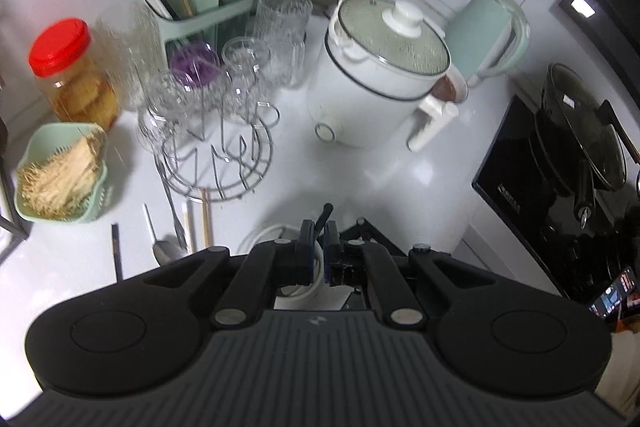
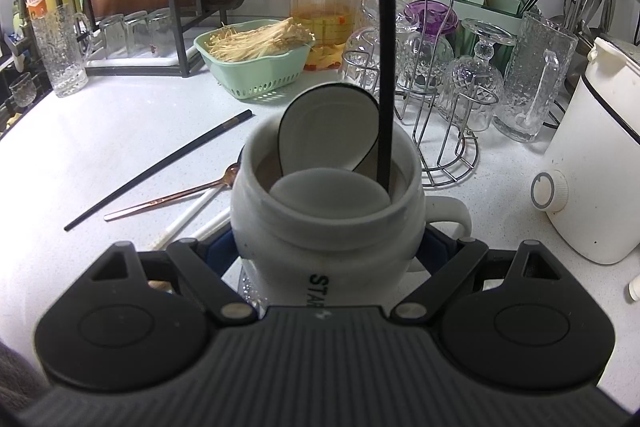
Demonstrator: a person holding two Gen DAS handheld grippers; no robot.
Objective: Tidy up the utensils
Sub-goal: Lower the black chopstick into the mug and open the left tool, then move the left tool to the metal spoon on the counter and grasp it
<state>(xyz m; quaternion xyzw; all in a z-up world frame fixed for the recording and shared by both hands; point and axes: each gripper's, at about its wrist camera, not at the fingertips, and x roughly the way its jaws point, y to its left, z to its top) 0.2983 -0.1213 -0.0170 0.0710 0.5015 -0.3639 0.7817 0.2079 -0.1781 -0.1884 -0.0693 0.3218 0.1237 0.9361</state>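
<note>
Here the right claw (image 2: 328,247) grips a white mug (image 2: 326,227) between its pads, jaws spread around the mug's belly, handle sticking out to the claw's right. Inside the mug stand a white spoon (image 2: 330,131) with a dark rim and a black chopstick (image 2: 385,47) that rises straight up out of view. The left claw (image 1: 319,247) is pressed together on a thin black stick (image 1: 323,217), directly above the same mug (image 1: 304,287). On the counter (image 2: 120,131) left of the right claw lie another black chopstick (image 2: 160,169), a copper-coloured spoon (image 2: 176,195) and white chopsticks (image 2: 192,217). Ahead of that claw stand a green basket of enoki mushrooms (image 2: 256,63) and a wire rack of glasses (image 2: 440,75).
</note>
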